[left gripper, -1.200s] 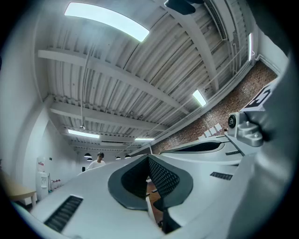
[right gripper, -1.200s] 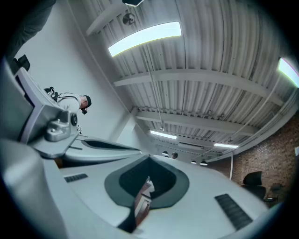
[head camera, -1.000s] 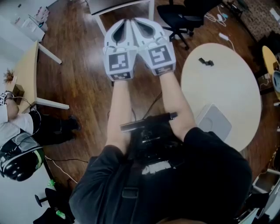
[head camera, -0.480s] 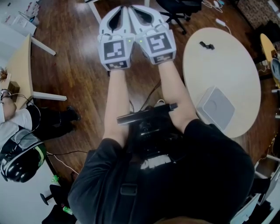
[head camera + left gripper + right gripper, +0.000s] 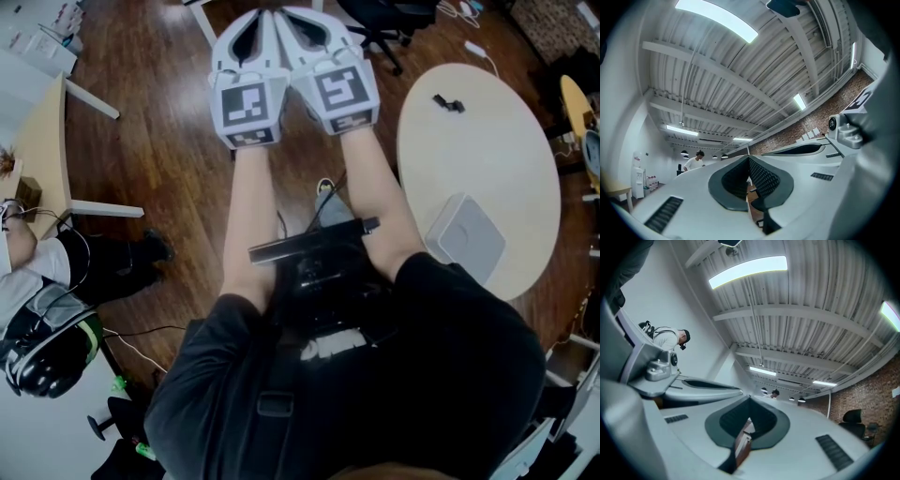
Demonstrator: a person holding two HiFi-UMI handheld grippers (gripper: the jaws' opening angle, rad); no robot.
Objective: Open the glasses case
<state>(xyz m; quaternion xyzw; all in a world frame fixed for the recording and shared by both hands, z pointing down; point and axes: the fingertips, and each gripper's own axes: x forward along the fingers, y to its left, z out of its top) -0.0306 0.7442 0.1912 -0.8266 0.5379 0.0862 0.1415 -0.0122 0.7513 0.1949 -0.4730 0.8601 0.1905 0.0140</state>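
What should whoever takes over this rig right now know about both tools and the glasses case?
Left tool: shut, nothing between the jaws.
Right tool: shut, also empty.
Both are held side by side out in front, raised over the wooden floor, touching nothing.
Things: a round table lies to the right, bearing a flat white box and a small dark object. I cannot tell whether either is the glasses case.
Done: nothing; no case touched or opened.
Left: find the case, bring the tools to it, steady it and open the lid.
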